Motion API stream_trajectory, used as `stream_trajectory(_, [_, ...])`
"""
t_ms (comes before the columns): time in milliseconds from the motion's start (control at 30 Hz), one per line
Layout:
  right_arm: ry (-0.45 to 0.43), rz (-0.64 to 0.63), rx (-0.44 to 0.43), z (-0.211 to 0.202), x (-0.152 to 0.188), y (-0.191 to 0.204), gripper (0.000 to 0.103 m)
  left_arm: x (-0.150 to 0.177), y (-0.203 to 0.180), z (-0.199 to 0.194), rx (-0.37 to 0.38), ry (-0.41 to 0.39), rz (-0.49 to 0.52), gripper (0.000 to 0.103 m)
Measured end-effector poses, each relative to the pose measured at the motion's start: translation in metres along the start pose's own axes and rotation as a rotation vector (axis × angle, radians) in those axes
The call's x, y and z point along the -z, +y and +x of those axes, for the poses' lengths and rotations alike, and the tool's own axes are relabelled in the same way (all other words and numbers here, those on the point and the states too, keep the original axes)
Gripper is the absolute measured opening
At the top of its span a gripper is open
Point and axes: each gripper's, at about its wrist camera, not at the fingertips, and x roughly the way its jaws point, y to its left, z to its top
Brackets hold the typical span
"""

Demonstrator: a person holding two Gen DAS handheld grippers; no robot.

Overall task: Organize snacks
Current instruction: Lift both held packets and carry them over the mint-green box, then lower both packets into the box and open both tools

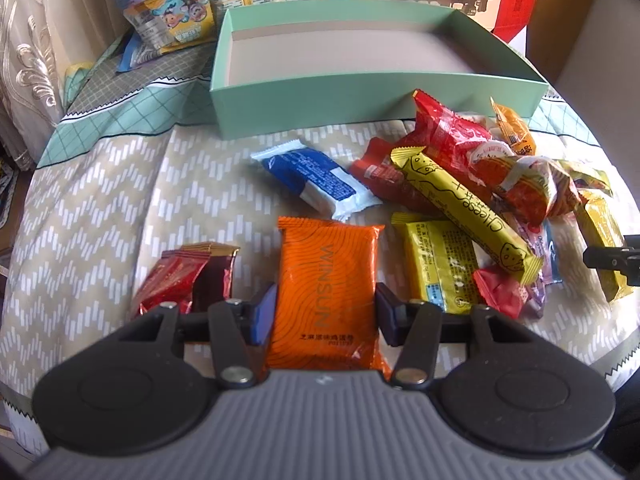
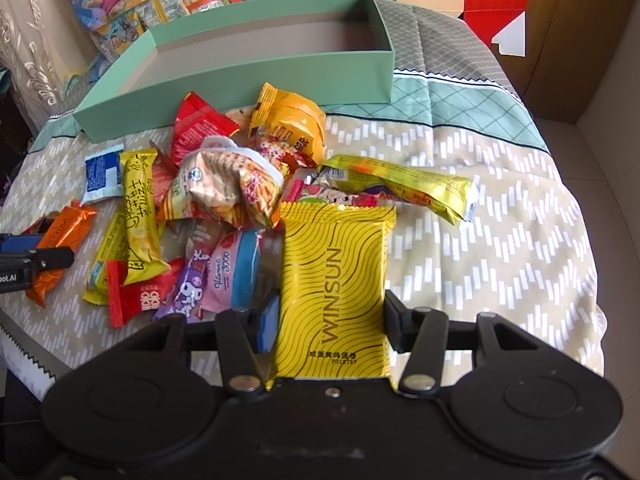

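Left wrist view: my left gripper (image 1: pixel 325 309) is clamped on the orange WINSUN packet (image 1: pixel 327 292), pads pressing both long edges, low centre of frame. Just left of it sits a dark red packet (image 1: pixel 188 276). Right of it, a yellow packet (image 1: pixel 438 266) and the long yellow Cheese stick (image 1: pixel 468 210) lying diagonally across the snack pile (image 1: pixel 500 184). A blue and white packet (image 1: pixel 316 180) lies apart above the orange one. The mint green box (image 1: pixel 360 104) fills the upper middle, open side up, nothing in it that I can see, on the patterned cloth (image 1: pixel 100 208).

Right wrist view: my right gripper (image 2: pixel 330 322) is gripping the yellow WINSUN packet (image 2: pixel 334 280) the same way, low centre. The pile is up and left of it, box beyond at top. The left tool shows at the left edge with the orange packet.
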Motion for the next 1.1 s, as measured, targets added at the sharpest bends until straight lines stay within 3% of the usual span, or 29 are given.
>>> stream_trajectory(200, [-0.021, -0.012, -0.047, -0.026, -0.005, 0.0, 0.051, 0.002, 0.008, -0.016, 0.044, 0.01, -0.029, 0.051])
stream_trajectory(367, [-0.084, -0.023, -0.03, -0.047, -0.018, -0.002, 0.051, -0.002, 0.021, -0.044, 0.097, -0.055, -0.081, 0.051])
stream_trajectory(467, [-0.108, -0.005, -0.033, -0.051, -0.032, -0.008, 0.051, -0.017, 0.028, -0.051, 0.093, -0.09, -0.09, 0.051])
stream_trajectory(667, [-0.154, 0.002, -0.065, -0.035, -0.09, -0.014, 0.051, -0.08, 0.042, -0.04, 0.076, -0.159, -0.091, 0.051])
stream_trajectory(833, [-0.174, 0.006, -0.099, -0.002, -0.169, -0.016, 0.051, -0.158, 0.052, -0.006, 0.032, -0.207, -0.082, 0.051])
stream_trajectory(1100, [-0.142, -0.008, -0.075, 0.089, -0.274, -0.013, 0.051, -0.248, 0.064, 0.076, -0.043, -0.182, -0.109, 0.051])
